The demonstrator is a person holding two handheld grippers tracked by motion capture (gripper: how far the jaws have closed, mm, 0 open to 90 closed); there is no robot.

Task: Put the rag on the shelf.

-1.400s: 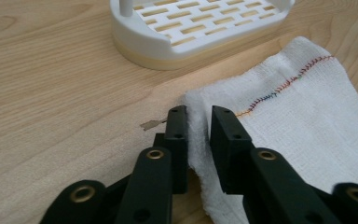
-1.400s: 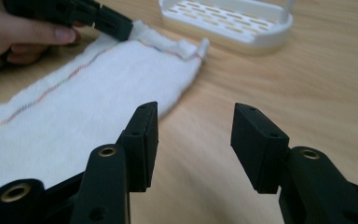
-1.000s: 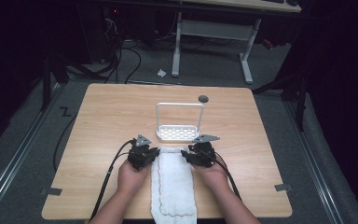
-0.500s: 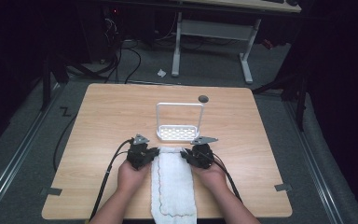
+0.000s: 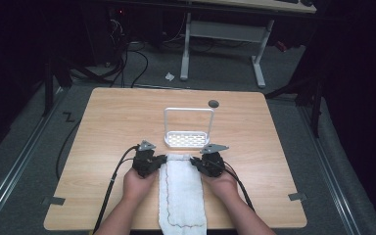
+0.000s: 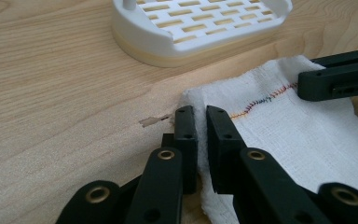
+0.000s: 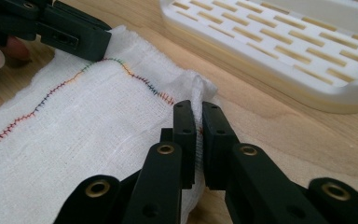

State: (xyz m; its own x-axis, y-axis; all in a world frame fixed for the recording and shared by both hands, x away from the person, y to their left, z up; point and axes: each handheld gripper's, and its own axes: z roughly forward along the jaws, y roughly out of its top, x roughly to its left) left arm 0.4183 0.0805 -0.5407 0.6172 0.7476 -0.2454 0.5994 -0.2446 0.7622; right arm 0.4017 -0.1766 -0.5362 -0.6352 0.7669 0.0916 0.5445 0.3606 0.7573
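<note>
A white towel [image 5: 181,196] with a coloured stitched hem lies lengthwise on the table and hangs over the near edge. My left gripper [image 5: 165,158] holds its far left corner. In the left gripper view the jaws [image 6: 201,125] have just closed a little more and pinch the towel [image 6: 298,135] at its edge. My right gripper [image 5: 192,160] is at the far right corner. Its jaws [image 7: 198,122] have just been closing and now clamp a raised fold of the towel [image 7: 88,121].
A white slotted rack [image 5: 188,139] with an upright wire frame stands just beyond the towel, close to both grippers [image 6: 200,23] [image 7: 284,51]. A dark round mark [image 5: 213,103] lies farther back. Cables trail from both grippers toward the near edge.
Both hands keep their places at the towel's far corners. The right gripper's jaws look narrower than a second ago.
</note>
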